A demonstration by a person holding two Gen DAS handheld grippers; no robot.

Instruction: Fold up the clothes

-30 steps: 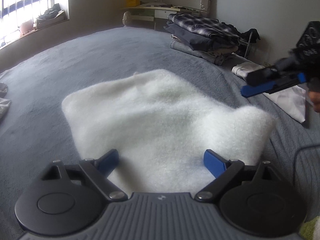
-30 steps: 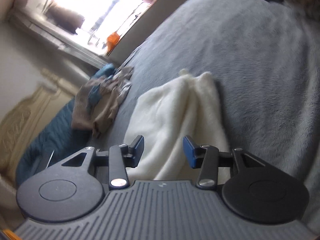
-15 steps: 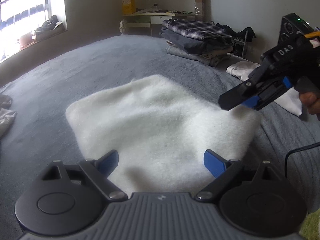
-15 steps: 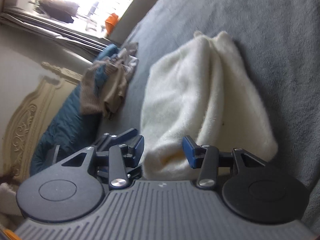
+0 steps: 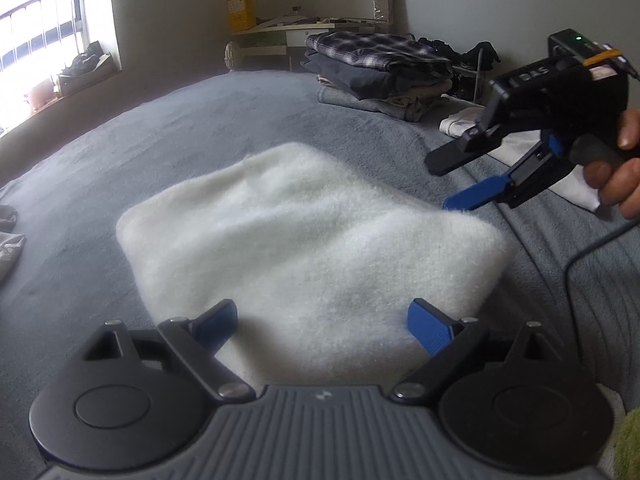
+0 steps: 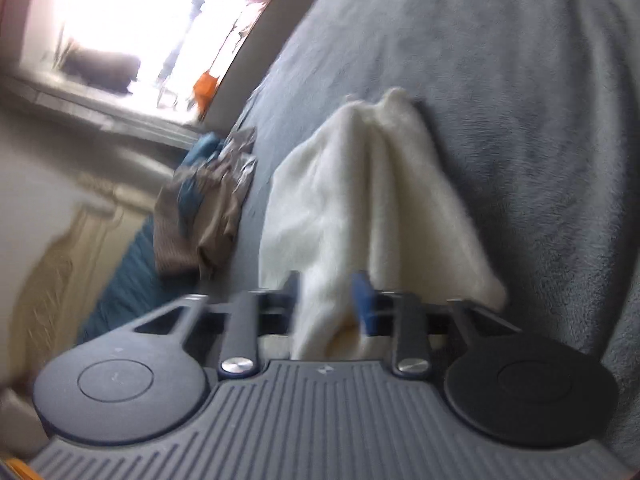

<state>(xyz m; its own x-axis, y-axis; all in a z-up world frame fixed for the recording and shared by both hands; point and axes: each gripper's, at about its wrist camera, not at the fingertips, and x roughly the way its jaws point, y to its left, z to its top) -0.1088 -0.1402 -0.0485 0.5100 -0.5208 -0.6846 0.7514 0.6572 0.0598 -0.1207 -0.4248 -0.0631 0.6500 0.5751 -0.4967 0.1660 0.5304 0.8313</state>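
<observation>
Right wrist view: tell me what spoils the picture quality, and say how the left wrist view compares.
Right wrist view: motion blur smears the white fleece garment and the right tool, and the window is blown out to glare. Left wrist view: sharper, with soft even light on the garment and grey bedcover; fisheye bends the bed's edge, and its window is also overexposed.

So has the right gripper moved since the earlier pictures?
Yes. In the left wrist view the right gripper came down toward the white garment, away from the clothes pile.
</observation>
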